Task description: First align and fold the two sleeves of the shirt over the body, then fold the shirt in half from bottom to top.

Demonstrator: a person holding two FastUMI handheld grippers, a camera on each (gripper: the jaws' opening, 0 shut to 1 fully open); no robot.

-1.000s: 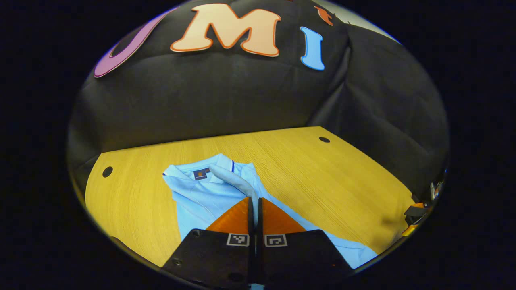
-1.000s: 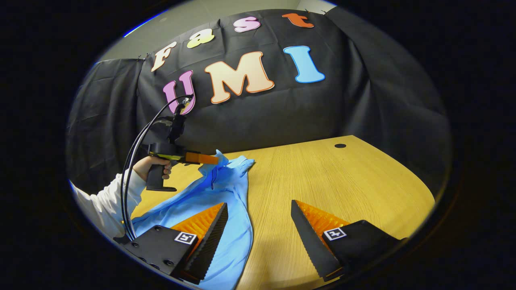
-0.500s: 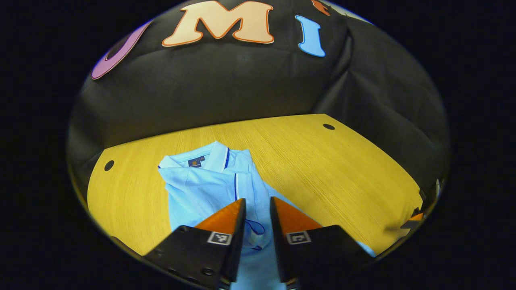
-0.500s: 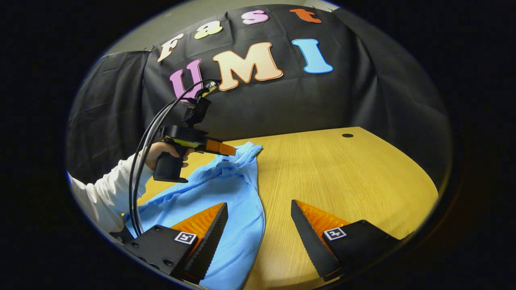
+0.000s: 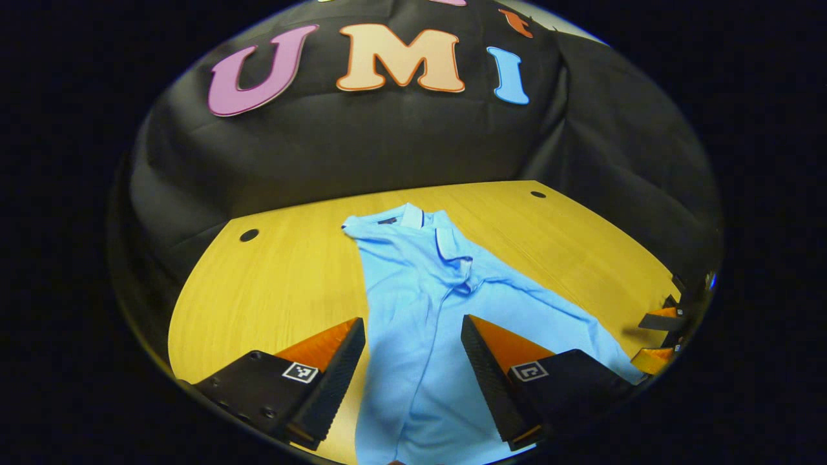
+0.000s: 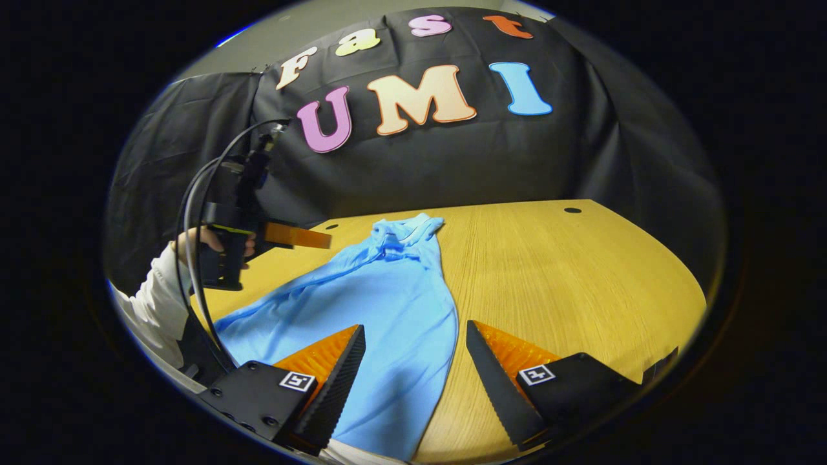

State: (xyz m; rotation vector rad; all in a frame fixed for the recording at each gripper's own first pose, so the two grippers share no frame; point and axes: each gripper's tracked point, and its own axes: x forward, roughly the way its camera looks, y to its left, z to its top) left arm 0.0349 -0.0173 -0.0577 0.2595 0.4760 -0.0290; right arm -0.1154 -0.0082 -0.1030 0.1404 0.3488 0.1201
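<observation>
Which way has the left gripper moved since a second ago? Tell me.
Yes. The left gripper let go of the light blue polo shirt, opened and drew back leftward, away from its collar.

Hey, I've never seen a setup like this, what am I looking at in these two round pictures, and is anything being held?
These are two hand-held grabbing tools, each carrying its own wide-angle camera that looks out past its two fingers. The left gripper view comes from the left gripper; the right gripper view comes from the right gripper. In the right gripper view you also see the left tool farther off, gripped by a person's hand in a pale sleeve. A light blue polo shirt lies spread on a wooden table, collar toward the far wall. Both tools' jaws stand apart above the cloth, so nothing is held right now.
</observation>
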